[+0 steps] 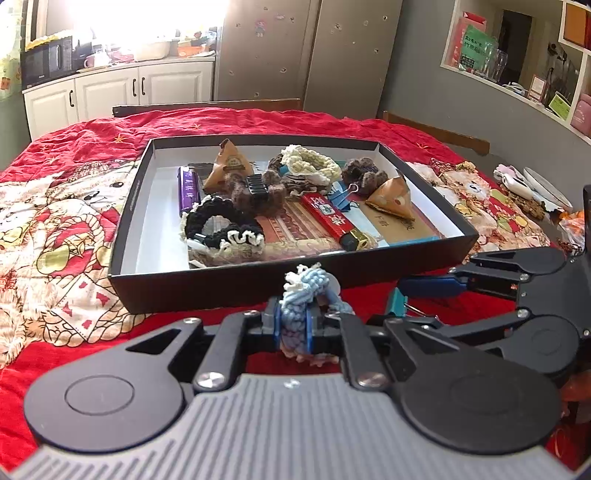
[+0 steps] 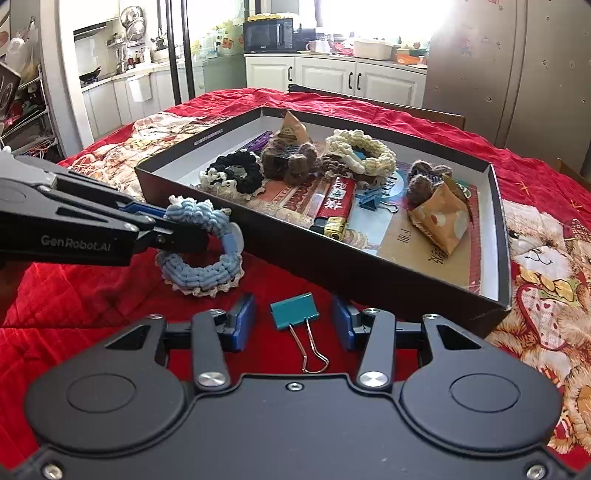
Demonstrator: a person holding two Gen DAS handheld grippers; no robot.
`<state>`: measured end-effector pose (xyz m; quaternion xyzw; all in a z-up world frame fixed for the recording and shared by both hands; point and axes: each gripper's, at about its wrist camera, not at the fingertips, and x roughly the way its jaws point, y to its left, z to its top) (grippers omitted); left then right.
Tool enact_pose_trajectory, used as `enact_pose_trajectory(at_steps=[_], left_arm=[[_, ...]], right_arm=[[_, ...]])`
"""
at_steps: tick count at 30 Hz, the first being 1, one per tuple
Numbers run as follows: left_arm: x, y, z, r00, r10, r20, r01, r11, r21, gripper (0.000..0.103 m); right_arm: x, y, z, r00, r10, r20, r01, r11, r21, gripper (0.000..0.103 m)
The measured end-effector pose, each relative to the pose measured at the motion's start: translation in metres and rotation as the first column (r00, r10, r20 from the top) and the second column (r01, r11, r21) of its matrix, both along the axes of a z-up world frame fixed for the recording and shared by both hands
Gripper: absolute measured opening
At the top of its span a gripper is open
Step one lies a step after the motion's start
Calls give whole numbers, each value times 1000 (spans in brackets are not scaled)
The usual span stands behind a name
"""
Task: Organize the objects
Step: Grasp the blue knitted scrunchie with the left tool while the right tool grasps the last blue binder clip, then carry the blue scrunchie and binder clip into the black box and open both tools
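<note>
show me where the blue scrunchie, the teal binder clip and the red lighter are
blue scrunchie (image 2: pixel 201 267), right wrist view, on its lower knitted loop.
teal binder clip (image 2: pixel 294 310), right wrist view, on its teal body.
red lighter (image 2: pixel 335 201), right wrist view, on its red casing.

Hidden and cut off from my view

My left gripper (image 1: pixel 291 328) covers the blue scrunchie's (image 1: pixel 306 286) middle; glare blanks the window (image 1: pixel 147 14).

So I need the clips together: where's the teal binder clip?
Right wrist view: the teal binder clip lies on the red blanket between the right gripper's open fingers, outside the black box.
</note>
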<state>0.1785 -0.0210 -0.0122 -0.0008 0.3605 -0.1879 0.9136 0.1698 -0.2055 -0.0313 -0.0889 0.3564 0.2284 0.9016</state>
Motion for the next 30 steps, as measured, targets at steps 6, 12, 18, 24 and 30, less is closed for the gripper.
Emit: enact_pose_trajectory(at_steps=[6, 12, 18, 24, 30], left_arm=[[0, 2, 1, 1000, 4, 0, -4, 1000, -3, 15], [-2, 3, 3, 1000, 7, 4, -7, 1000, -1, 15], [-3, 4, 5, 1000, 12, 4, -12, 1000, 2, 15], [-5, 7, 6, 1000, 15, 6, -15, 1000, 3, 15], [-8, 10, 8, 1000, 11, 8, -11, 1000, -1, 15]], right_arm=[[-1, 2, -1, 1000, 6, 3, -6, 1000, 1, 36], [-4, 6, 0, 1000, 19, 14, -18, 1000, -17, 27], [-5, 6, 0, 1000, 18, 12, -18, 1000, -10, 27], [-7, 6, 1, 1000, 22, 8, -22, 1000, 1, 27], [-10, 5, 3, 999, 35, -2, -35, 999, 24, 27]])
